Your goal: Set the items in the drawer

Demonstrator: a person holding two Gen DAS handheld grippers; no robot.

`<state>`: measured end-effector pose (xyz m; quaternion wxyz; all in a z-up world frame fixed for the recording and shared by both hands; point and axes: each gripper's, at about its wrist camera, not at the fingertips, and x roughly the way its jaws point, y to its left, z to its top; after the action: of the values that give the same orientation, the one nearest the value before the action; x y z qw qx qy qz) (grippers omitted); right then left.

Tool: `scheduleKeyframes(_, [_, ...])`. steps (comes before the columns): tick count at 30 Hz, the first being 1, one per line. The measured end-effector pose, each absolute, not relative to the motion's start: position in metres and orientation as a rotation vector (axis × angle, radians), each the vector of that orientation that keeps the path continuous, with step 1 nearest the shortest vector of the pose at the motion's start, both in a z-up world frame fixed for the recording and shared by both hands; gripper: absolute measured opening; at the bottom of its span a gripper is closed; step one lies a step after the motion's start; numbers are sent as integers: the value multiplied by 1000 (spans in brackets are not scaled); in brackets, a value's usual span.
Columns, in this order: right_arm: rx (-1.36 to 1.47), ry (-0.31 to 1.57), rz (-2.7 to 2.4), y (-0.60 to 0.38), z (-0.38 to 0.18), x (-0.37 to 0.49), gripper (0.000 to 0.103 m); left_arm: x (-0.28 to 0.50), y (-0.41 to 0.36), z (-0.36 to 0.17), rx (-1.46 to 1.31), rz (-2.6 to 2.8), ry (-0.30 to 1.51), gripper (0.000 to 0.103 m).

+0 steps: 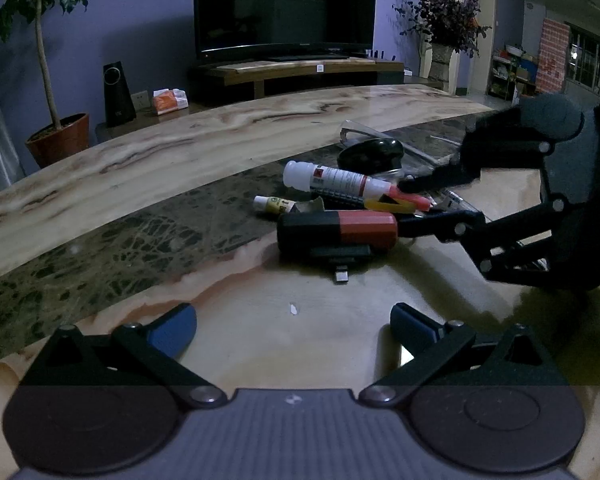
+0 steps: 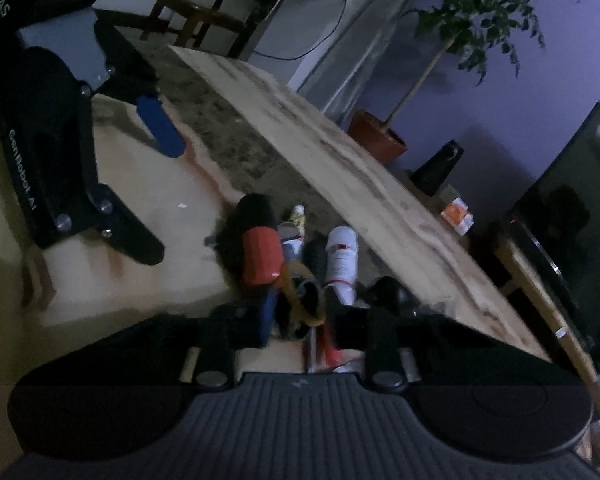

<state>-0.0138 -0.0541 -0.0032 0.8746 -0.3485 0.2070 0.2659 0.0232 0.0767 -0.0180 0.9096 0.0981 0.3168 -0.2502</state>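
My left gripper hovers over bare table, blue fingers spread wide with nothing between them. At my twelve o'clock lies the pile — a black-and-red block, a white bottle behind it. My right gripper reaches in from three o'clock, fingers narrowed around a yellow loop; whether they pinch it I cannot tell.

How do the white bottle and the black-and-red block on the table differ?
The white bottle is round and slim, with a printed label and a red tip; the black-and-red block is thicker, flat-sided and has no label. The bottle lies farther back in the pile, the block at its front edge. The block has a small plug sticking out underneath; the bottle does not. Both lie on their sides on the table.
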Motion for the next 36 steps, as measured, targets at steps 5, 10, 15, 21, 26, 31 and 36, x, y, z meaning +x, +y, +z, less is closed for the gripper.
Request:
scheduleKeyframes(5, [-669,413,541,-61,1,-20,11,23,77,-18,202,-516,653,103])
scheduleKeyframes(10, [-451,423,567,-89,20,-24,11,23,77,-18,202,-516,653,103])
scheduleKeyframes(15, [-162,467,605,-139,36,-28,11,23,77,-18,202,-516,653,103])
scheduleKeyframes(21, [212,467,686,-191,52,-42,11,23,77,-18,202,-516,653,103])
scheduleKeyframes(26, [500,475,788,-224,52,-54,11,23,77,-18,202,-516,653,103])
scheduleKeyframes(31, [604,498,813,-244,44,-75,11,23,77,-18,202,-516,653,103])
scheduleKeyframes(36, [490,491,796,-250,43,-106,11,23,77,-18,202,-516,653,103])
